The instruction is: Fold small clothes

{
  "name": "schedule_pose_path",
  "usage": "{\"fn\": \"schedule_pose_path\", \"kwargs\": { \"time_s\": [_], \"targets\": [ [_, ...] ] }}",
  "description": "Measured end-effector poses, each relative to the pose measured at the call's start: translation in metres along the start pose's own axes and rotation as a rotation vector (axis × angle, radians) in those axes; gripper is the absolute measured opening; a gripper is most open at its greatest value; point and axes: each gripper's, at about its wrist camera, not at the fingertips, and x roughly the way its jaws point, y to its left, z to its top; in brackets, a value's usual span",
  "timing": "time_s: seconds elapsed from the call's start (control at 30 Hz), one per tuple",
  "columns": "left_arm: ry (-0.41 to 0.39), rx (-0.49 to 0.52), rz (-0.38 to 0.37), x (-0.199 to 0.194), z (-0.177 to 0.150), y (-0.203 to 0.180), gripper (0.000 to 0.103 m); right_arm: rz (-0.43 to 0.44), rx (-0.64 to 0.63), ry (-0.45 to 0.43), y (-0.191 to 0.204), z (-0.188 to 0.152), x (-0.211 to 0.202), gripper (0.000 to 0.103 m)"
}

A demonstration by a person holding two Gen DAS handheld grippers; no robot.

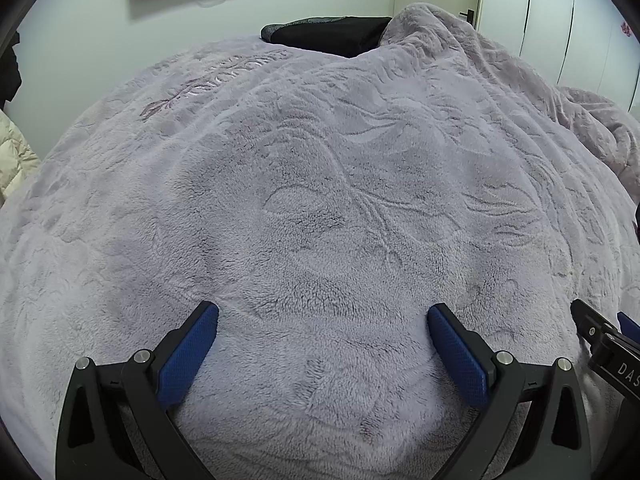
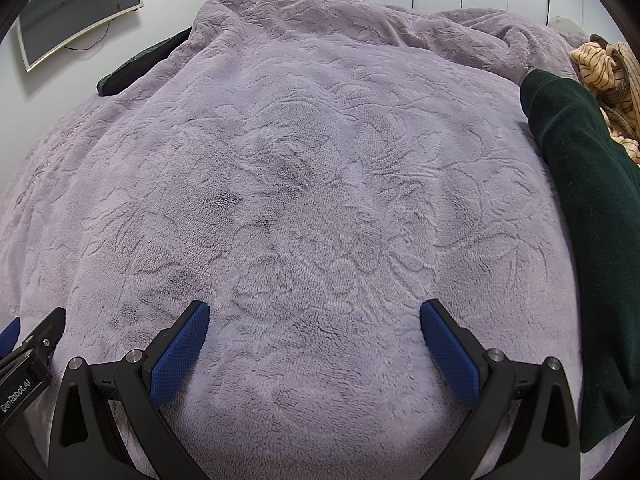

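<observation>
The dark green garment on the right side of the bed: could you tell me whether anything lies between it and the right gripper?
Nothing visible does. Only bare purple blanket separates the open right gripper from the dark green garment.

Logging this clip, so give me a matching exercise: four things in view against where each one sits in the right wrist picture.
Things:
1. dark green garment
2. striped tan cloth
3. wall screen
4. right gripper

Places:
A. top left, on the wall
B. bottom centre, fingers spread over the purple blanket
C. far right edge, beyond the green one
D. right side, lying on the blanket

Pairs: 1-D, 2-C, 3-A, 4-B
</observation>
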Motion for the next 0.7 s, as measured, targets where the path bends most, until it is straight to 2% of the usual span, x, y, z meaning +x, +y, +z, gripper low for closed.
{"fn": "schedule_pose_path", "kwargs": {
  "time_s": [0.7],
  "targets": [
    [-0.024, -0.005, -0.006, -0.0011, -0.0022, 0.0001, 0.103, 0.000, 0.000, 0.000, -0.0001, 0.0000, 0.0001, 0.103]
  ]
}}
